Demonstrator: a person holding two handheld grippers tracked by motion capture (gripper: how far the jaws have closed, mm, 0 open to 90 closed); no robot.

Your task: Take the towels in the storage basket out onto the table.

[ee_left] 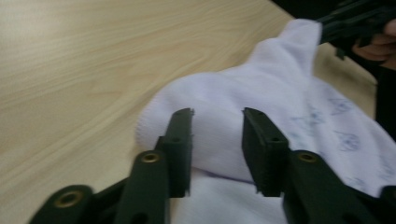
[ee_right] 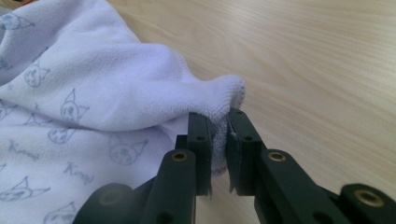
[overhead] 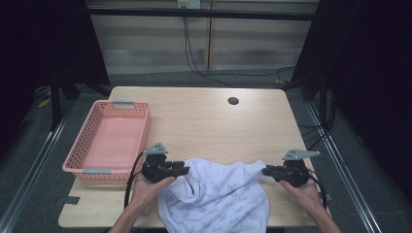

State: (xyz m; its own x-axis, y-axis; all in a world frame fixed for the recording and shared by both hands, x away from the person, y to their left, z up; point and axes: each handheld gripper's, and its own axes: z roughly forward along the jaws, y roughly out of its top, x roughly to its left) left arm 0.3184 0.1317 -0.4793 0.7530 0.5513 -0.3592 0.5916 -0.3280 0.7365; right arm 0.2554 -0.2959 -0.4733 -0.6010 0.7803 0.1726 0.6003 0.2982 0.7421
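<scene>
a white towel [overhead: 218, 194] printed with small cat faces lies along the near edge of the table [overhead: 204, 116], bunched in soft folds and hanging a little over that edge. the person's left claw [overhead: 182, 171] sits at the towel's left corner, close to the near end of a pink basket [overhead: 109, 141] that stands along the table's left edge. in the left gripper view its jaws stand apart, one on each side of a rounded fold of towel, and the pads do not press the cloth. the right claw [overhead: 266, 171] is at the towel's right corner, toward the table's right edge, and in the right gripper view its jaws are pinched together on the hemmed corner of the cloth, which puckers up between them. that corner is lifted slightly off the wood, and the towel stretches in a shallow sag between the two claws. a small dark hole [overhead: 233, 101] marks the table near its far edge.
</scene>
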